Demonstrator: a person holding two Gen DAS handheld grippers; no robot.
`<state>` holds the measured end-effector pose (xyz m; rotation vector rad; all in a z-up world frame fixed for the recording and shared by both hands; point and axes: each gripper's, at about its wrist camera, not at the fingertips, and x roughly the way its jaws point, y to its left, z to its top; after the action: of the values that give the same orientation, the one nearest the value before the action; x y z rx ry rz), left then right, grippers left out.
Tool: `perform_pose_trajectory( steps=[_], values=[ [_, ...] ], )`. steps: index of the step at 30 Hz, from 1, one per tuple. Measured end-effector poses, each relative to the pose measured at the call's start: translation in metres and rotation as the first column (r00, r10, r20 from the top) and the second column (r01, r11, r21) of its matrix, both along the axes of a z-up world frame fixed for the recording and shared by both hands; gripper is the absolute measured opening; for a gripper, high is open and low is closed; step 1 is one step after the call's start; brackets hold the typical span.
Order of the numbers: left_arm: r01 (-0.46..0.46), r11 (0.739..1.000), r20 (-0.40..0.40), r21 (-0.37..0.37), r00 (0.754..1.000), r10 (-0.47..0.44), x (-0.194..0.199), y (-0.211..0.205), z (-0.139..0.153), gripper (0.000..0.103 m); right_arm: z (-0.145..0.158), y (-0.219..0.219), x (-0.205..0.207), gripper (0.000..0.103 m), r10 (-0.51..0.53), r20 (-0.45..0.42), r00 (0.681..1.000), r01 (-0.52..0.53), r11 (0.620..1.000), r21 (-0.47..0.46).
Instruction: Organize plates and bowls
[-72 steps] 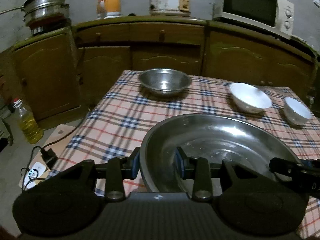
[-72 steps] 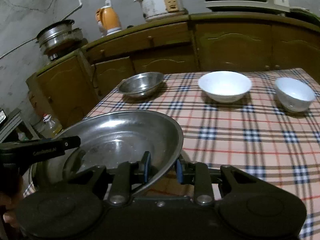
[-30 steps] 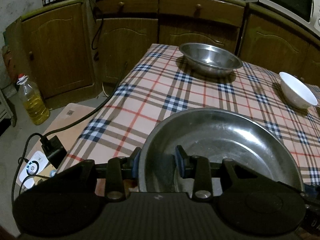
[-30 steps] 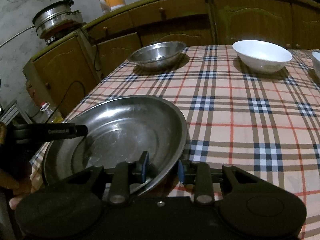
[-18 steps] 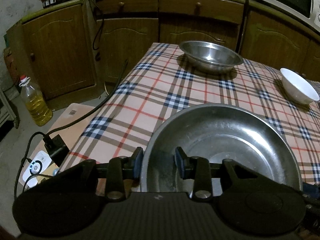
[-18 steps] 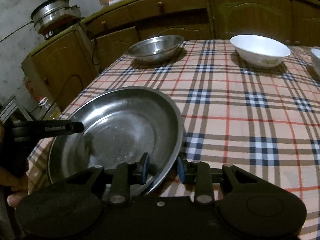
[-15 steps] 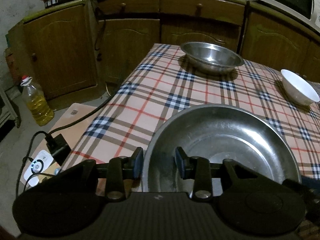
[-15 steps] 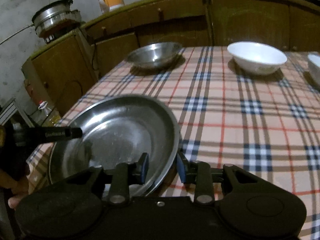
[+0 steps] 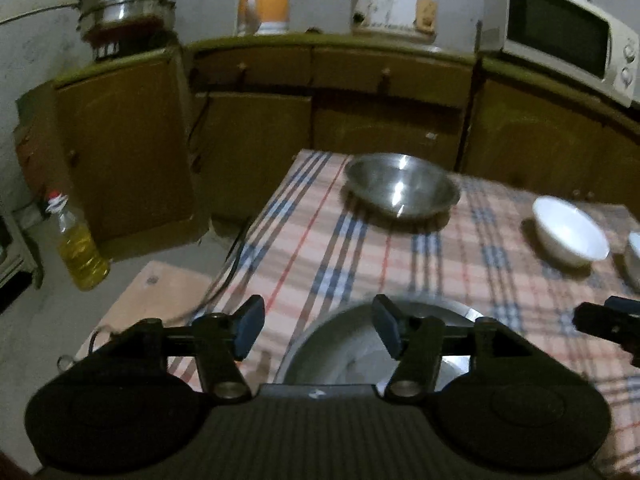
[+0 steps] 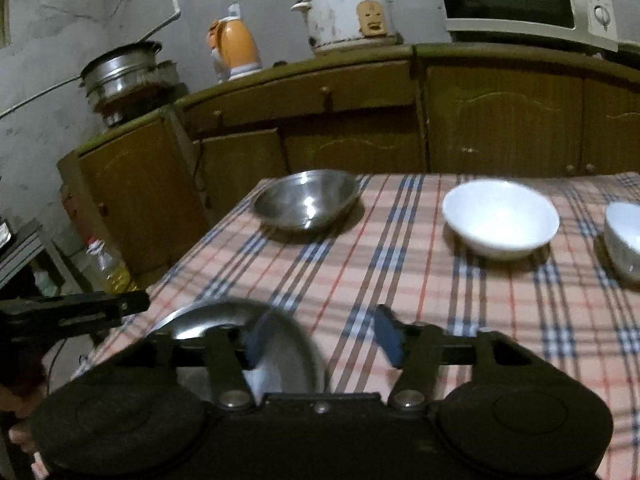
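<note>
Two steel basins [image 9: 400, 188], two white bowls [image 10: 500, 216]; both grippers' fingers [image 9: 248, 326] just opened, holding nothing.

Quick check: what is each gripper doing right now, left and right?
Left gripper: open, jaws just opened, holding nothing; large steel basin below.
Right gripper: open, jaws just opened, holding nothing.

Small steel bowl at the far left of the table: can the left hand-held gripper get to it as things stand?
Probably yes. The left hand-held gripper is open, with nothing between its jaws, which have just been opening. Only bare checked tablecloth lies between it and the small steel bowl. The large steel basin sits below it.
</note>
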<state>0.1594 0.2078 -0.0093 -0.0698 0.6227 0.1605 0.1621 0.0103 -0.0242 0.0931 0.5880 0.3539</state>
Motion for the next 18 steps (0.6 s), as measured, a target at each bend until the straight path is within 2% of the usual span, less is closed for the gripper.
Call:
perform_pose_trajectory(
  steps=[4, 6, 8, 13, 18],
  values=[
    [-0.003, 1.000, 0.024, -0.005, 1.000, 0.003, 0.029, -0.005, 0.018, 0.074, 0.016, -0.004, 0.032, 0.072, 0.007, -0.007, 1.000, -0.007, 1.000, 0.001],
    [-0.003, 1.000, 0.018, -0.006, 1.000, 0.003, 0.047, -0.006, 0.022, 0.077, 0.020, -0.003, 0.052, 0.075, 0.020, -0.013, 1.000, -0.020, 1.000, 0.004],
    [-0.001, 1.000, 0.005, 0.010, 1.000, 0.001, 0.066, -0.009, 0.021, 0.079, 0.024, 0.000, 0.075, 0.080, 0.021, -0.031, 0.999, -0.021, 1.000, -0.003],
    [0.004, 1.000, -0.048, 0.030, 0.999, -0.002, 0.120, -0.011, 0.013, 0.079, 0.023, 0.009, 0.126, 0.080, 0.021, -0.075, 0.997, -0.019, 1.000, 0.019],
    [-0.028, 0.999, -0.082, -0.023, 0.996, 0.026, 0.168, -0.001, -0.001, 0.079, 0.003, 0.023, 0.182, 0.080, 0.001, -0.150, 0.989, 0.001, 1.000, 0.011]
  ],
)
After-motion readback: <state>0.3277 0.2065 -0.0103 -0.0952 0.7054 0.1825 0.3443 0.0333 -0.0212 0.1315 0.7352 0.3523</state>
